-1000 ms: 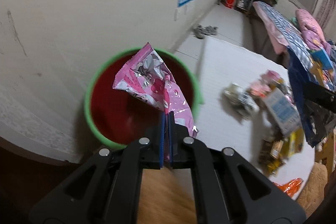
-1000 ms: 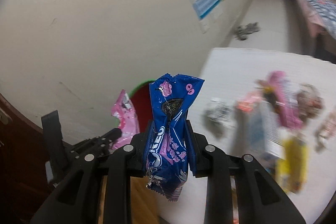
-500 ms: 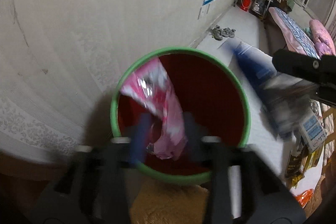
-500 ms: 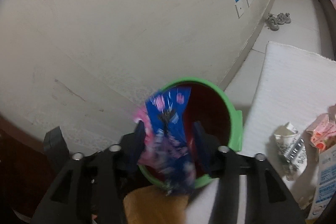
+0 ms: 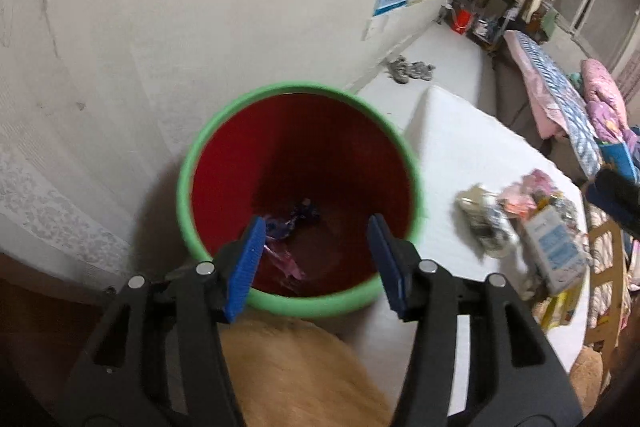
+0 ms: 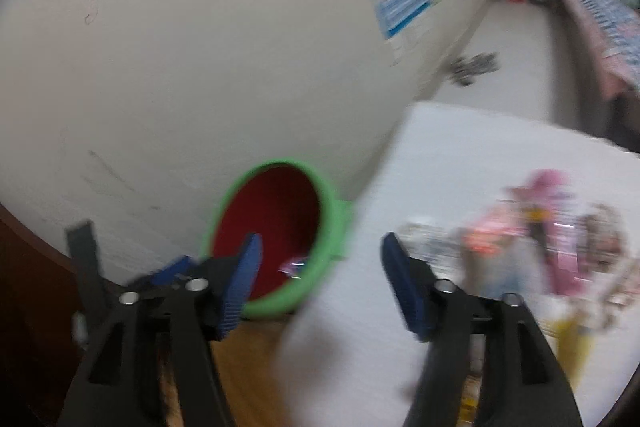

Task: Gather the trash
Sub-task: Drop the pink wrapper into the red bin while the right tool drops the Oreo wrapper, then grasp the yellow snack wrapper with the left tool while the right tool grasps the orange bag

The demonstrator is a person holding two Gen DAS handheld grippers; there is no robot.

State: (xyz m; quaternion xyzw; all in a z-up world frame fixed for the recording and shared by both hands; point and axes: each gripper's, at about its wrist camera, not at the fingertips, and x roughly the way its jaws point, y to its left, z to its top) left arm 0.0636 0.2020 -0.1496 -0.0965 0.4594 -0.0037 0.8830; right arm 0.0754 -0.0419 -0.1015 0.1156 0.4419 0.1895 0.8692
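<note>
1. The left gripper hangs over the mouth of the bin, a red pail with a green rim that stands against the wall. Its jaws have just been opening; they stand apart with nothing between the blue pads.
2. At the bottom of the bin lie the pink wrapper and the blue Oreo wrapper, crumpled and touching each other.
3. The right gripper sits off to the side of the bin, above the near left corner of the white mat. Its jaws have also just been opening, and they stand wide and hold nothing. In its blurred view a scrap of wrapper shows inside the bin.
4. More trash lies heaped towards the right edge of the mat: crumpled wrappers, a white and blue carton and yellow packets, well apart from the bin.
5. A tan cushion-like surface fills the bottom of the left view, below the bin's near rim.
</note>
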